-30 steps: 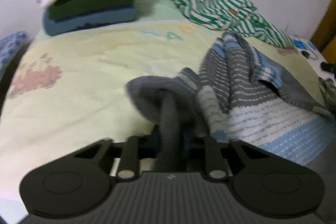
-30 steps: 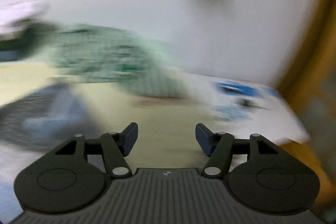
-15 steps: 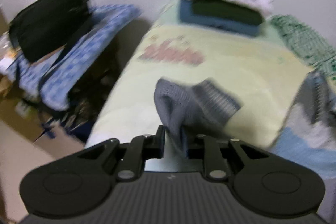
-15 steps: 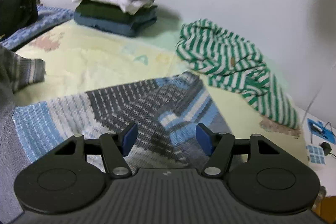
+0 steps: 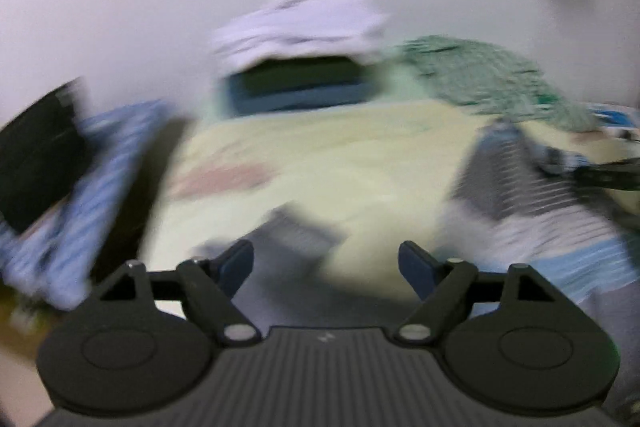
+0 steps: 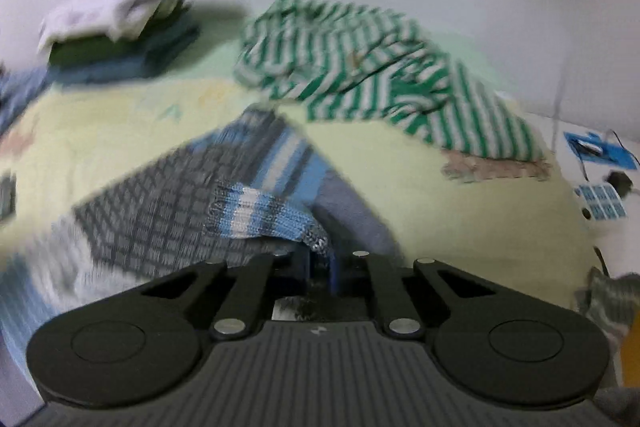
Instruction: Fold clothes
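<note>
The right gripper (image 6: 320, 269) is closed on a corner of the grey, blue and white striped knitted sweater (image 6: 192, 203); the pinched edge stands up directly in front of its fingers, and the rest of the garment spreads away to the left and forward over the pale yellow printed bed sheet (image 6: 460, 211). The long axis of the sweater seems to run from this corner across towards the left side, so the right gripper is clearly the nearer one.

The left gripper (image 5: 326, 263) is open and holds nothing. In its blurred view a grey part of the sweater (image 5: 300, 235), maybe a sleeve, lies just ahead on the sheet, and the striped body lies to its right.

Farther away, near the wall, I count one crumpled green and white striped shirt (image 6: 360, 67) and one stack of folded clothes (image 6: 120, 31): white on top, dark green below, then blue. So I count two unfolded garments and one folded stack.
</note>
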